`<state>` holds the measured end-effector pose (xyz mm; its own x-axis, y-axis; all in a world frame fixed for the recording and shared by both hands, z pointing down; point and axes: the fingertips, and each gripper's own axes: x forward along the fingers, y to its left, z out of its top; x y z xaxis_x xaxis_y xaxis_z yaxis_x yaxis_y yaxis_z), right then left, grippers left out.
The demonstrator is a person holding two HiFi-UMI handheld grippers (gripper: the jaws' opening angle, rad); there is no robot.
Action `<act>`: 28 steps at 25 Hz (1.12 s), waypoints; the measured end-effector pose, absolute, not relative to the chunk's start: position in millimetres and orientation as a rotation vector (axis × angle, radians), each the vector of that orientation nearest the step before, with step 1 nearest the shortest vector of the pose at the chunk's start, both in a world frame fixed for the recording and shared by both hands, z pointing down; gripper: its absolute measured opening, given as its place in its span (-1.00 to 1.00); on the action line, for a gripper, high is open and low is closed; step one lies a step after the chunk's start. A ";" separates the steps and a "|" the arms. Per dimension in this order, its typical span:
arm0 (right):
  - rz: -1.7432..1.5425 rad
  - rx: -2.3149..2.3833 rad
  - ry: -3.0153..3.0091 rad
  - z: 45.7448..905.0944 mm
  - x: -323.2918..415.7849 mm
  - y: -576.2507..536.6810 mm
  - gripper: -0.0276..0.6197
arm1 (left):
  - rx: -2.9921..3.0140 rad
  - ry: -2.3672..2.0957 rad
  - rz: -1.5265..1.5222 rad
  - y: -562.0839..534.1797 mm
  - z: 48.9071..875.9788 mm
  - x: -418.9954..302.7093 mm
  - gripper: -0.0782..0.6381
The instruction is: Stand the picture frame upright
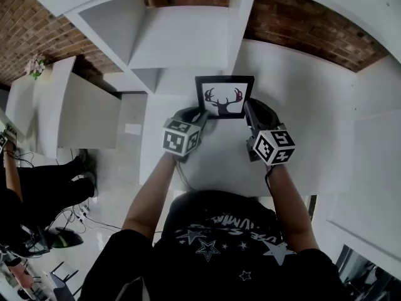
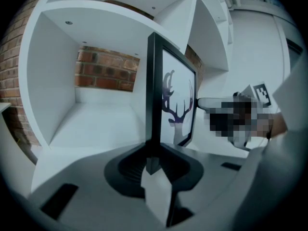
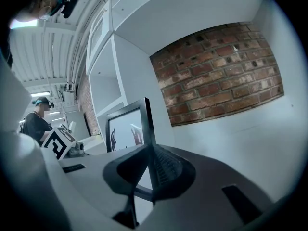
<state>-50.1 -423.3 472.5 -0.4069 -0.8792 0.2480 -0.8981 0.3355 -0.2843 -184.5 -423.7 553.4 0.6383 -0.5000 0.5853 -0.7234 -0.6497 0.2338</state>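
A black picture frame [image 1: 224, 97] with a dark antlered deer head on white is held upright over the white table [image 1: 313, 124], its picture facing me. My left gripper [image 1: 199, 114] is shut on the frame's left edge and my right gripper [image 1: 248, 107] on its right edge. In the left gripper view the frame's black edge [image 2: 154, 95] runs down between the pads of the left gripper [image 2: 153, 166]. The right gripper view shows the frame [image 3: 129, 129] edge-on, clamped in the right gripper [image 3: 147, 177]. Whether the bottom edge touches the table I cannot tell.
A white shelving unit [image 1: 182, 36] with open compartments stands right behind the frame, against a red brick wall [image 1: 307, 24]. Left of the table is a lower white counter [image 1: 69, 105] with flowers [image 1: 36, 64]. Another person [image 1: 31, 193] stands at the far left.
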 end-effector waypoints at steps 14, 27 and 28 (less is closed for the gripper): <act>0.576 1.733 -2.527 482.6 -55.2 -434.8 -0.77 | 2.495 -1.003 0.737 -451.1 566.0 -188.1 -0.54; 0.622 1.753 -2.479 499.0 -54.3 -436.9 -0.77 | 2.495 -1.026 0.797 -458.5 581.3 -187.3 -0.54; 0.619 1.756 -2.475 500.2 -54.4 -436.8 -0.77 | 2.500 -1.027 0.803 -458.7 582.2 -187.4 -0.54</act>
<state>-54.4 -436.8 500.2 -0.3566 -0.8968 0.2619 -0.9145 0.2777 -0.2944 -187.4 -458.7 582.2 0.5836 -0.5391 0.6073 -0.7195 -0.6900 0.0790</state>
